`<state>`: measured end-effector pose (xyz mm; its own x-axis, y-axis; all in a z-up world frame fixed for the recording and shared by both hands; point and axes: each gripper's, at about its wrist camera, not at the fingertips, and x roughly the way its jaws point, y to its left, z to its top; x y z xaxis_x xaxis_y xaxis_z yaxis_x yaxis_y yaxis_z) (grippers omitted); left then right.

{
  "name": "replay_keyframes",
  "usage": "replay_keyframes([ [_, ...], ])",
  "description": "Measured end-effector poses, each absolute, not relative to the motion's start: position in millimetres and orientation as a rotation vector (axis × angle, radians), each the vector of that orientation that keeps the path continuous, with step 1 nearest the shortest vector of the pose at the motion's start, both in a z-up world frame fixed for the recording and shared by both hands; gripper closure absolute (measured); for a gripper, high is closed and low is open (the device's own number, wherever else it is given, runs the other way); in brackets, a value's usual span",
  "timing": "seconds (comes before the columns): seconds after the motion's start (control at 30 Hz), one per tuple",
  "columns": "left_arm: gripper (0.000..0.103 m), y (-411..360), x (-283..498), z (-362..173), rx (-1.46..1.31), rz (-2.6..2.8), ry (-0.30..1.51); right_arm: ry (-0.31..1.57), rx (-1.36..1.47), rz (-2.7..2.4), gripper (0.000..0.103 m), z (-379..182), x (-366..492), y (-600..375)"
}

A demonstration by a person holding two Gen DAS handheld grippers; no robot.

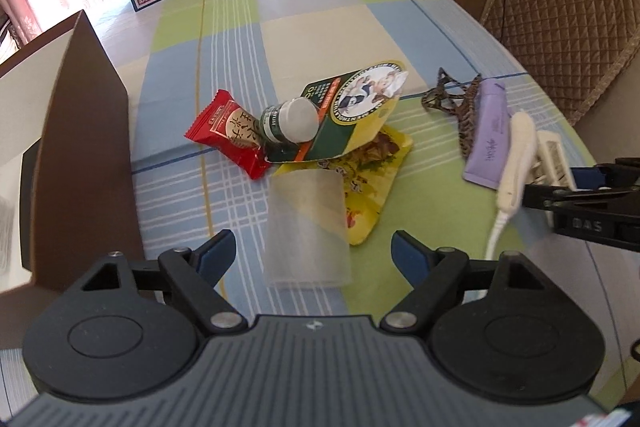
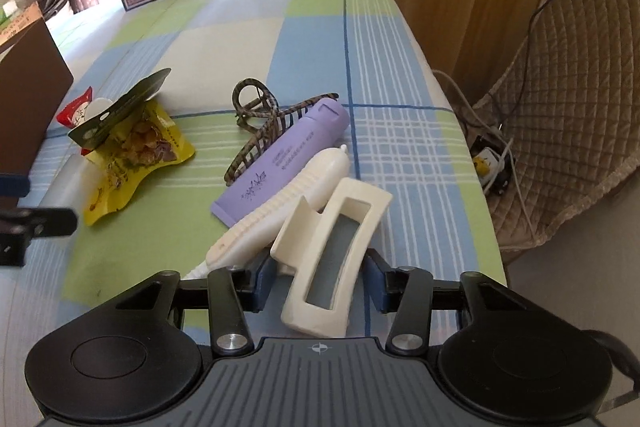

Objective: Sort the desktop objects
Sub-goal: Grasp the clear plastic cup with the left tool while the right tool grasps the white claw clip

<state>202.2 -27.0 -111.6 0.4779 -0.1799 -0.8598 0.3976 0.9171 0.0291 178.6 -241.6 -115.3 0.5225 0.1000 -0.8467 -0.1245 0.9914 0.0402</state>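
Tools differ: left tool [image 1: 312, 253] gapes wide, right tool [image 2: 320, 273] brackets cream hair clip [image 2: 332, 247].

cream plastic claw clip [image 2: 332, 251] between the right fingers, lilac squeeze tube [image 2: 288, 163] and leopard-print hair claw [image 2: 256, 131] ahead. frosted clear cup [image 1: 306, 231] between the left fingers, red snack packet [image 1: 230, 131] and yellow snack bag [image 1: 372, 179] beyond, all on the blue-green checked tablecloth [image 1: 320, 27].

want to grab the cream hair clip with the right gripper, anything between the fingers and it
Nothing visible. The cream hair clip already sits between the open fingers of the right gripper. The white ribbed handle leans against its left side.
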Motion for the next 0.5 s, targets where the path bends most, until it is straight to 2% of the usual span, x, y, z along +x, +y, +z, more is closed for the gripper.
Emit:
replay_keyframes([
  [0.2, 0.03, -31.0, 217.6, -124.6, 0.259, -0.351, 1.032, 1.036, -0.031, 0.153, 0.059, -113.3, 171.2, -249.2],
  [0.43, 0.055, -29.9, 224.0, -132.8, 0.24, -0.375, 1.063, 1.065, -0.05, 0.197, 0.059, -110.5, 152.7, -254.8],
  [0.5, 0.055, -29.1, 220.9, -132.5, 0.241, -0.378, 1.056, 1.074, -0.06, 0.213, 0.059, -109.8, 146.0, -254.4],
])
